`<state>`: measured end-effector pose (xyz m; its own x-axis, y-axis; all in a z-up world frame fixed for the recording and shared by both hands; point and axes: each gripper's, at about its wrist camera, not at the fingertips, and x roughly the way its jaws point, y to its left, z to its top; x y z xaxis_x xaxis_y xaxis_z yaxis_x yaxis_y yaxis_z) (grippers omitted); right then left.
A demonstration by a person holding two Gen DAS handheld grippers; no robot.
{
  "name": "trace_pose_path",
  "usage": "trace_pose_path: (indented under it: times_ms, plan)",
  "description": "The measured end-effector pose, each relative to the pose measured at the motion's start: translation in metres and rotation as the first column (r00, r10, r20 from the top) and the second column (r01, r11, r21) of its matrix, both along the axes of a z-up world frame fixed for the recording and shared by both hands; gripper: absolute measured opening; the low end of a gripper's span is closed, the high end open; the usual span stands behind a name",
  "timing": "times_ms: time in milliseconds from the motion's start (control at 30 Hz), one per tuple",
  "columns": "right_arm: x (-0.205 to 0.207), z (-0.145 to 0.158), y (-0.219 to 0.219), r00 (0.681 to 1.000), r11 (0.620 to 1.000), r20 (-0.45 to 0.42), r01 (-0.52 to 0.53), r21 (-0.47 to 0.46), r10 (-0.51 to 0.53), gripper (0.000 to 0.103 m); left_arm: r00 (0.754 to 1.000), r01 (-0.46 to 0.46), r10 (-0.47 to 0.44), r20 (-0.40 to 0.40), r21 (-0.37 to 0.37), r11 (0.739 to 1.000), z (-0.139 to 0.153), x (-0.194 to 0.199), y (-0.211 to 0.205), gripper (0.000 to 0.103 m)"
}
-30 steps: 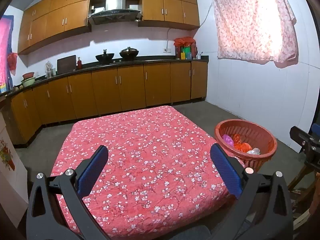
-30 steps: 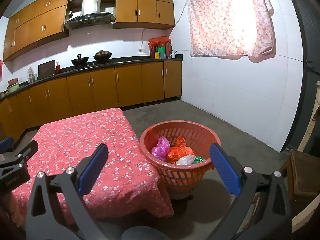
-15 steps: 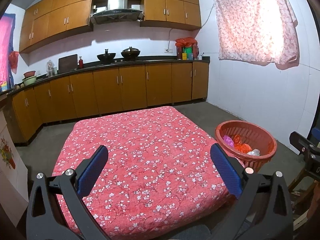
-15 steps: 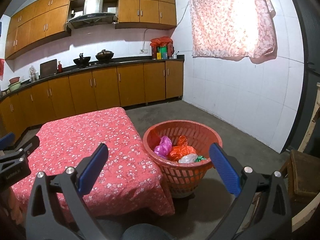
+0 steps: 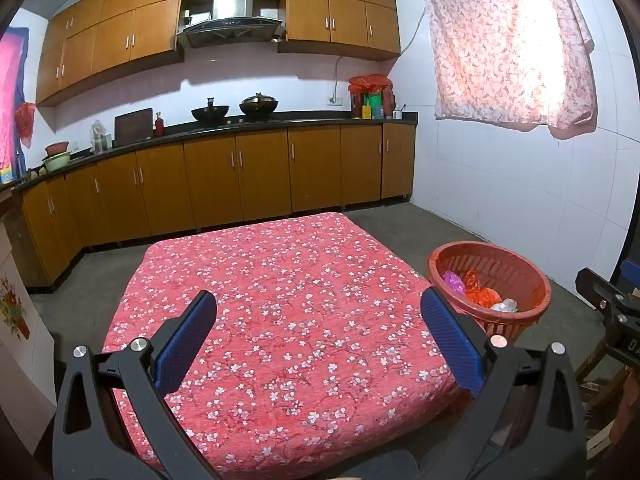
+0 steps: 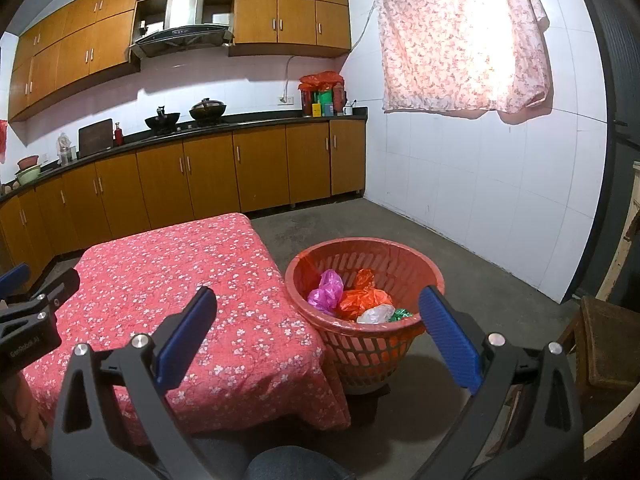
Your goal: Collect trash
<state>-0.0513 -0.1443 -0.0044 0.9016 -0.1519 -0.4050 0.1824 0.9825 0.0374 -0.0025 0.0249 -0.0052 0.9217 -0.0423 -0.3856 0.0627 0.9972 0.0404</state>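
A kitchen with brown cabinets; a table (image 5: pixel 280 320) in a red flowered cloth fills the middle, and its top shows no litter. The red basket (image 6: pixel 400 344) stands on the floor at the table's 3 o'clock, touching the cloth, with pink, orange, white and green trash bags (image 6: pixel 352 300) inside. Left gripper (image 5: pixel 320 332) and right gripper (image 6: pixel 316 328) hover with jaws spread wide, empty. Collection looks finished, or nearly so
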Motion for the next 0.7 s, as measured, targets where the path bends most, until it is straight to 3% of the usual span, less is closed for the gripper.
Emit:
trace_pose_path:
  times_ms: [700]
  plan:
    - [-0.0006, 0.0005, -0.0006, 1.000, 1.000, 0.000, 0.006, 0.003, -0.006, 0.099, 1.000, 0.009, -0.009, 0.000, 0.000, 1.000, 0.0005, 0.0004, -0.0033, 0.101]
